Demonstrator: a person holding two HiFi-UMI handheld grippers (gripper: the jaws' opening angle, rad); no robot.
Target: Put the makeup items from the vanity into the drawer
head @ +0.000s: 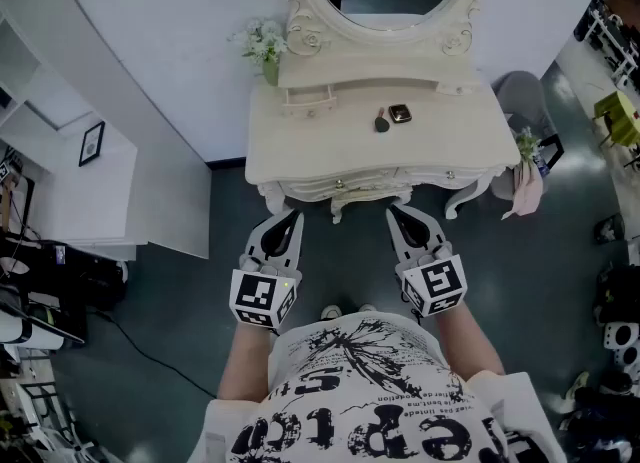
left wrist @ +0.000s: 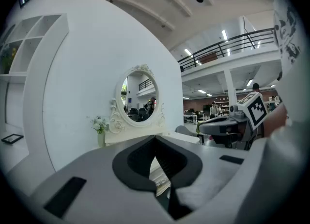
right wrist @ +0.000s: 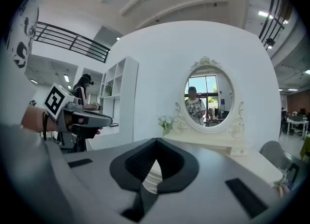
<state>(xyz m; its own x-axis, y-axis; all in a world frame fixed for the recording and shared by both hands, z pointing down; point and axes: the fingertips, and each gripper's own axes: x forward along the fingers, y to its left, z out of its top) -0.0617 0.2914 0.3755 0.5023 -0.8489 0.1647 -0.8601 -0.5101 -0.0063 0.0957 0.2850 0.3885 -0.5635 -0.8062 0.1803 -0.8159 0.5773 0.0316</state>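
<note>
**Head view:** Vanity (head: 300, 141), upper centre. Two makeup items lay on its top, right of centre: a dark compact (head: 400, 113) and a small dark piece (head: 382, 123). Front drawer (head: 340, 187) was shut. Left gripper (head: 291, 217) and right gripper (head: 396, 213) hung below the vanity's front edge.

**Left gripper view:** Jaws were pressed together, empty.

**Right gripper view:** Jaws likewise together, nothing between them.

**Progress (a judgement):** Not begun; opening the drawer and stowing both items remained.
</note>
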